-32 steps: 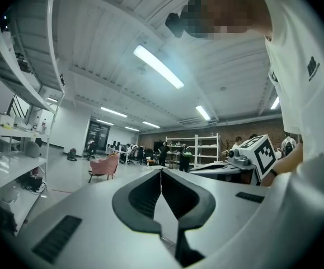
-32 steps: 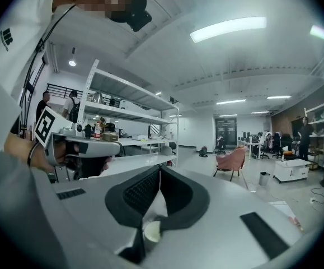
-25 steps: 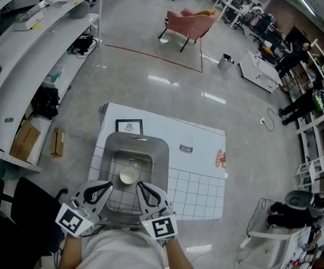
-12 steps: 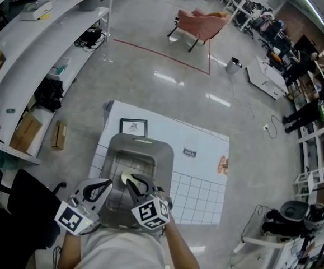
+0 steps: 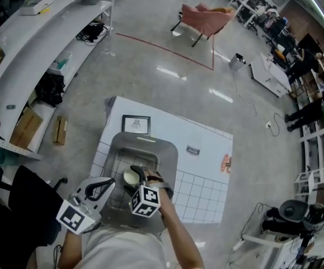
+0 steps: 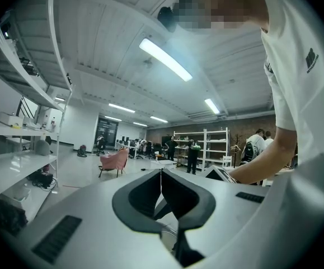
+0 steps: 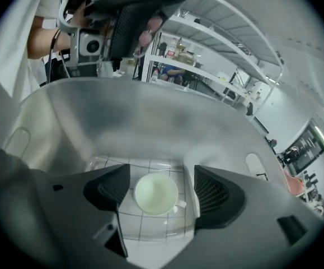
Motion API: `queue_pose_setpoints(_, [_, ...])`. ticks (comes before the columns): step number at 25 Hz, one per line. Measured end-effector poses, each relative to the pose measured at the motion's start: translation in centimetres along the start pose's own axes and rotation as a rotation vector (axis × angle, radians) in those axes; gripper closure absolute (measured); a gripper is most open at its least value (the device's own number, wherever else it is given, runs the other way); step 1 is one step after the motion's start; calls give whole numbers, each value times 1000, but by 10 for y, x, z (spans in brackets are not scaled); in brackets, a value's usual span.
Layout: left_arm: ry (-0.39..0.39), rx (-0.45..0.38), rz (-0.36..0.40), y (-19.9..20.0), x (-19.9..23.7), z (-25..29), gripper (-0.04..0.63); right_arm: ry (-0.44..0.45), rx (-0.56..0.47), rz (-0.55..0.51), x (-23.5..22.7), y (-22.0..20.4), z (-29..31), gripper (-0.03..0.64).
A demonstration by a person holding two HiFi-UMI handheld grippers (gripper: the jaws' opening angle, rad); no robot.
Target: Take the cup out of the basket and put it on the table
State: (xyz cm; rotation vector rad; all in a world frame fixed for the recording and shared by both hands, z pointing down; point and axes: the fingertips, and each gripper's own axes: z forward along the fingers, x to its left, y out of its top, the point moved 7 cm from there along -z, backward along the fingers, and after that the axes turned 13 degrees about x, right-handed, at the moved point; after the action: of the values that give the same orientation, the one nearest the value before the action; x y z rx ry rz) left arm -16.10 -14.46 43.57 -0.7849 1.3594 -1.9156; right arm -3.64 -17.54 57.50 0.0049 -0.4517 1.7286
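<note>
We hold the right gripper (image 7: 162, 179) down in the grey basket (image 5: 170, 150). Its jaws have just been opening and stand spread on either side of the white cup (image 7: 155, 194), not touching it. The cup rests on the basket floor. The jaws of our left gripper (image 6: 161, 178) are pressed together, with nothing between them.

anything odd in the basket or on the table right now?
Nothing stands out. The cup stands upright in the basket, with no spill, and the basket sits flat on the table. The right gripper jaws have just been opening and flank the cup without touching it.
</note>
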Motion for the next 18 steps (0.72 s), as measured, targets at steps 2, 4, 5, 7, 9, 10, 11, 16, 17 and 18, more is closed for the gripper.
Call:
queue_pose_setpoints(2, [-2,12,-3,-2,1,0,584,31,51,-49,2,-4,13,253])
queue_pose_setpoints(4, [-3,12,-5,-2,3,1,584,58,97,-91,3,-8,28,233])
queue_pose_setpoints(5, [-4,9,-4,-3,4,2,584,71,119,-109,3,-10,35,223])
queue_pose_setpoints(7, [-6,11,-7,-3,5,3,584,95,161,-139,4,-17,48,207])
queue_pose_setpoints(9, [-6,18,-12,-4,4,5,584,118,185,-159,4,-21,58,190])
queue_pose_setpoints(10, [-7,22,-15,-5,4,5,584,129,187,-166,5,-23,62,183])
queue_pose_setpoints(11, [-7,25,-15,-5,4,6,584,141,188,-173,5,-23,65,178])
queue_pose_setpoints(16, [-10,26,-14,-5,5,10,584,179,212,-196,7,-28,84,172])
queue_pose_setpoints(17, [-11,25,-13,-5,5,11,584,184,215,-195,7,-30,87,172])
queue_pose_setpoints(18, [-11,26,-13,-5,6,12,584,185,217,-193,7,-31,91,172])
